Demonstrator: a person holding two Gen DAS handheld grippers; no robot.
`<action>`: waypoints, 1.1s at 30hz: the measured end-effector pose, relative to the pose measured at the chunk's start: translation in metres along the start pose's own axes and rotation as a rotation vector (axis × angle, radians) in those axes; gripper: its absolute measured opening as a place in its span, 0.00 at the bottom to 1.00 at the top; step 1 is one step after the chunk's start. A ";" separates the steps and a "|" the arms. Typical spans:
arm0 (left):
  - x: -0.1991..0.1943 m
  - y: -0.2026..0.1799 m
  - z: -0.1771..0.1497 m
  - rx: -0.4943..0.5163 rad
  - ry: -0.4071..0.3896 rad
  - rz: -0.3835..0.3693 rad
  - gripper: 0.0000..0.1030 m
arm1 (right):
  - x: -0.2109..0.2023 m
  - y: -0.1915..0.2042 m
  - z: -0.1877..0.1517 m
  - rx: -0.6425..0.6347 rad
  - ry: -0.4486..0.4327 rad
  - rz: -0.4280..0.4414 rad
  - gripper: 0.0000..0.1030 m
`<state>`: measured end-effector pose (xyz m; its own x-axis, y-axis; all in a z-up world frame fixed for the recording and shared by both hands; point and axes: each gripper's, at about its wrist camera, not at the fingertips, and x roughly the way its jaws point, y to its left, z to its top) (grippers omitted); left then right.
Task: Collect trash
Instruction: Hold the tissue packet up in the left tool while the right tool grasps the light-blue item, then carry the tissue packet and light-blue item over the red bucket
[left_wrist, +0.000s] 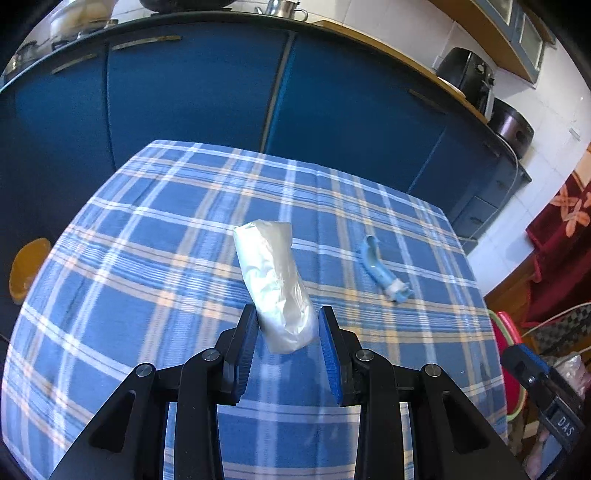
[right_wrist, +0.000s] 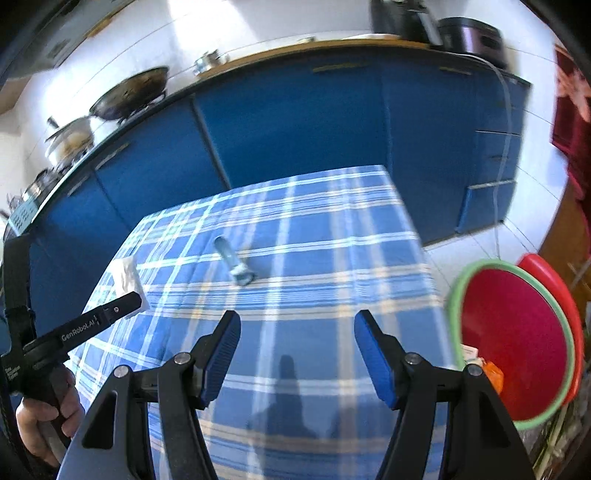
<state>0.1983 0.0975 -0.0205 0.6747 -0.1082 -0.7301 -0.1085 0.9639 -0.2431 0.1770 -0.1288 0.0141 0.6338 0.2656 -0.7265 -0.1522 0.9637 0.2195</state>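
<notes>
Left claw (left_wrist: 286, 325) pinching plastic wrapper (left_wrist: 273, 280) at near end; we're judging it light, crinkly, slippery. Right claw (right_wrist: 297, 334) spread, empty.

blue cabinets (left_wrist: 192, 92) | white tiled wall (right_wrist: 258, 29) | plaid tablecloth (left_wrist: 147, 258)

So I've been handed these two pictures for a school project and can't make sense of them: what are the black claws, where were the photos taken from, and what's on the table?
No robot here: a person holds a hand-held gripper in each hand, and each carries a wide-angle camera looking along its two fingers. One picture comes from the left gripper, closed on a crumpled whitish plastic wrapper. The other comes from the right gripper, open and empty. On the blue checked tablecloth lies a small light-blue plastic piece. Beside the table stands a red bin with a green rim, some litter at its bottom.
</notes>
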 end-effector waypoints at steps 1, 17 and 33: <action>0.000 0.001 0.000 0.001 -0.002 0.005 0.33 | 0.004 0.004 0.001 -0.010 0.006 0.004 0.65; 0.010 0.015 -0.004 -0.005 0.005 -0.008 0.33 | 0.092 0.048 0.026 -0.145 0.113 0.010 0.65; 0.013 0.015 -0.005 -0.011 0.003 -0.026 0.33 | 0.114 0.061 0.027 -0.209 0.121 -0.015 0.24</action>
<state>0.2017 0.1088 -0.0369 0.6751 -0.1340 -0.7254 -0.0988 0.9581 -0.2689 0.2603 -0.0406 -0.0378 0.5433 0.2403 -0.8044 -0.3049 0.9492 0.0777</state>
